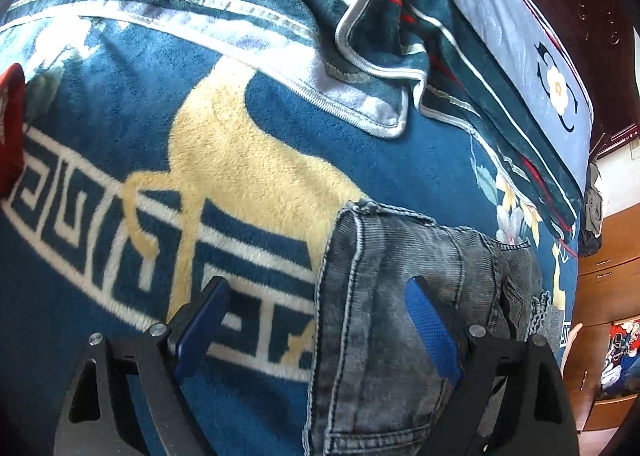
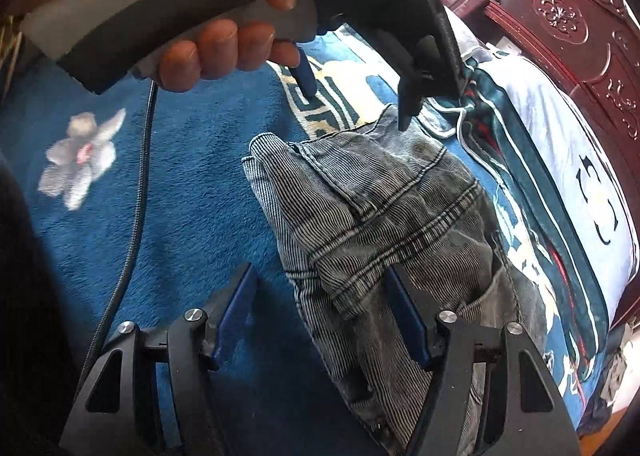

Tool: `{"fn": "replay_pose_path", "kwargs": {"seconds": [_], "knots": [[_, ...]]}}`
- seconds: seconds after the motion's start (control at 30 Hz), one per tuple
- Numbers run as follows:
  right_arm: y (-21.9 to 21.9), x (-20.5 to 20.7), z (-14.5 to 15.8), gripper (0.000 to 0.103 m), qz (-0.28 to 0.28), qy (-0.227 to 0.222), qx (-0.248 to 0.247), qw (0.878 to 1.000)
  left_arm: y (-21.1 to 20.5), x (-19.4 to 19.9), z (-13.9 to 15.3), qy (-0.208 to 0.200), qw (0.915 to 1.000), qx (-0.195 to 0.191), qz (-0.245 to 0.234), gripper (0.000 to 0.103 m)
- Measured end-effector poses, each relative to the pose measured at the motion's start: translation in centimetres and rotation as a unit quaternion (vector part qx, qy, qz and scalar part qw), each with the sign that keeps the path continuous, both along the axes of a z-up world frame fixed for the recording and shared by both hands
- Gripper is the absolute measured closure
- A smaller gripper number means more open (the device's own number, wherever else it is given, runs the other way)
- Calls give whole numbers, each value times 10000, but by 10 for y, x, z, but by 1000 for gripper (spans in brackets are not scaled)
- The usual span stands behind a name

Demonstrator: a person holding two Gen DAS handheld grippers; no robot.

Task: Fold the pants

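Observation:
Grey washed denim pants (image 2: 384, 232) lie folded in a bundle on a blue patterned blanket (image 2: 192, 192); they also show in the left wrist view (image 1: 400, 320). My left gripper (image 1: 316, 292) is open, its jaws straddling the pants' left seam edge, one blue pad on the blanket and one over the denim. It also shows from above in the right wrist view (image 2: 356, 104), held by a hand over the pants' far end. My right gripper (image 2: 320, 280) is open just above the near part of the bundle, holding nothing.
A folded teal, red and white quilt (image 1: 360, 56) lies on the bed beyond the pants. A carved dark-red headboard (image 2: 560, 16) runs along the right. A black cable (image 2: 136, 216) crosses the blanket at left. Wooden drawers (image 1: 600, 288) stand at far right.

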State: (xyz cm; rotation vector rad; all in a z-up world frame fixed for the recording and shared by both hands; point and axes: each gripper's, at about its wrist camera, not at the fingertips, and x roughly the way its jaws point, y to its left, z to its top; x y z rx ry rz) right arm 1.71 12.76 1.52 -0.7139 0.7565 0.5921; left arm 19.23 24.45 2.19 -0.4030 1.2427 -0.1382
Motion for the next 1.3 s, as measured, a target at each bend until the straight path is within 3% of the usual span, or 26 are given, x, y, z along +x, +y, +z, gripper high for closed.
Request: {"fn": "replay_pose_path", "kwargs": {"seconds": [0.1, 0.17, 0.23, 0.3, 0.53, 0.77, 0.97, 1.03, 1.1, 1.3], "knots": [[7, 4, -4, 33, 26, -150, -86, 9998, 2, 1, -2, -19, 10000, -81, 16, 13], [11, 8, -4, 51, -41, -224, -119, 9997, 2, 2, -2, -12, 9999, -116, 6, 13], [13, 11, -1, 79, -121, -233, -91, 9996, 3, 2, 0, 0, 9998, -203, -23, 13], [10, 12, 6, 84, -234, -217, 71, 9995, 6, 2, 2, 20, 9993, -373, -24, 13], [-18, 16, 38, 86, -632, -113, 821, 9946, 9, 0, 5, 101, 9977, -654, 140, 13], [-27, 13, 47, 87, -767, -76, 1066, 9913, -6, -2, 3, 165, 9948, -994, 163, 15], [-31, 10, 51, 87, -850, -46, 1248, 9885, -26, -4, -2, 170, 9920, -1233, 198, 36], [-35, 14, 53, 86, -880, -22, 1283, 9878, -28, -6, 0, 117, 9895, -1417, 242, 53], [-39, 16, 55, 87, -929, 20, 1342, 9866, -31, -8, 7, -32, 9878, -1541, 208, 82], [-47, 12, 62, 87, -1015, 23, 1473, 9839, -44, -15, 41, -522, 9915, -1192, -10, 89]]}}
